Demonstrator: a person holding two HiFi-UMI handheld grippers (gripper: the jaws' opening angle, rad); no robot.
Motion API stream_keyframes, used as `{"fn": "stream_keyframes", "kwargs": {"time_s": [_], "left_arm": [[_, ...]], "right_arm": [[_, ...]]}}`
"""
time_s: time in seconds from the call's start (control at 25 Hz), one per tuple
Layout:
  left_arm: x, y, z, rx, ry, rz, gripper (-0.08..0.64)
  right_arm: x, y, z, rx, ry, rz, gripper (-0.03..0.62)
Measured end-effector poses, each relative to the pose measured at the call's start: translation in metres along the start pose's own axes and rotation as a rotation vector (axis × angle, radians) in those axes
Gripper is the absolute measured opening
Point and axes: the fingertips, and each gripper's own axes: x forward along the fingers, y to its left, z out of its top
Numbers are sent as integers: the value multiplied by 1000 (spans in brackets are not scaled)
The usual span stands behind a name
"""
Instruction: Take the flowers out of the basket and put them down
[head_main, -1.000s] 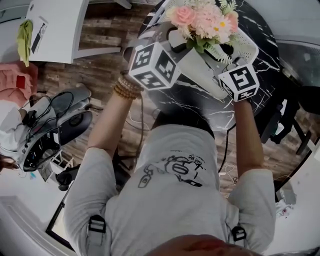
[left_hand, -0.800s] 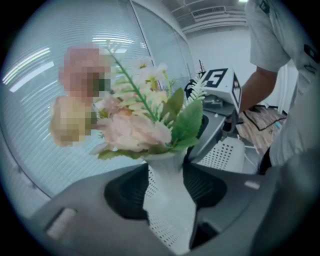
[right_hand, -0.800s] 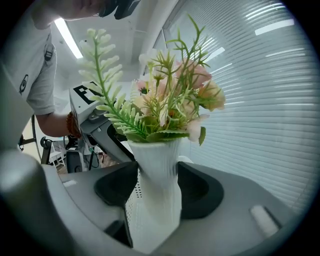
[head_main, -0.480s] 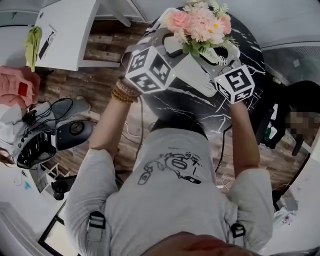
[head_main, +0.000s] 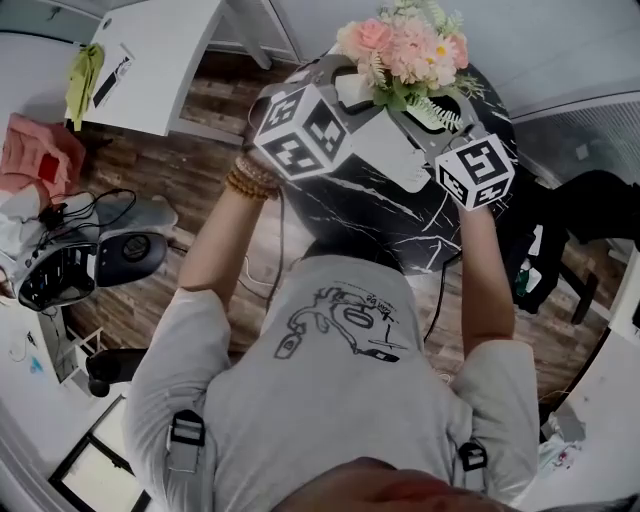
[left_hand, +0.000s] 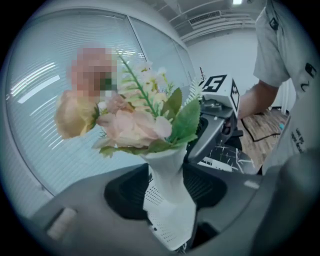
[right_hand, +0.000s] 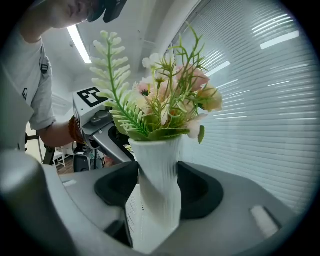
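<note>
A bunch of pink and cream flowers (head_main: 405, 50) stands in a white ribbed vase (left_hand: 167, 175) over the round black marble table (head_main: 400, 215). A white perforated basket wall (left_hand: 165, 220) shows at the vase's foot, and the basket (head_main: 385, 150) lies between the two marker cubes. My left gripper (head_main: 345, 95) and right gripper (head_main: 430, 125) face each other across the vase. In the left gripper view the gripper (left_hand: 167, 190) has its black pads on either side of the vase. In the right gripper view the gripper (right_hand: 157, 185) holds the vase (right_hand: 157, 170) the same way, under the flowers (right_hand: 165, 105).
A white desk (head_main: 150, 60) with a yellow-green cloth (head_main: 85, 80) stands at the far left. Dark equipment and cables (head_main: 90, 265) lie on the wooden floor to the left. A dark chair (head_main: 590, 210) is at the right. Window blinds (right_hand: 260, 100) lie behind the flowers.
The flowers and both grippers have drifted together slightly up the head view, toward the table's far side. Both grips look the same as before.
</note>
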Motion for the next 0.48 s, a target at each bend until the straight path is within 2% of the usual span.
{"fn": "stream_keyframes", "kwargs": {"time_s": [0.32,0.48], "left_arm": [[-31,5,18,4,-17,19,215],[-34,6,19,0,-12,27,216]], "right_arm": [[-5,14,33,-16,-7,20,255],[-5,15,35,-18,-9,23,255]]}}
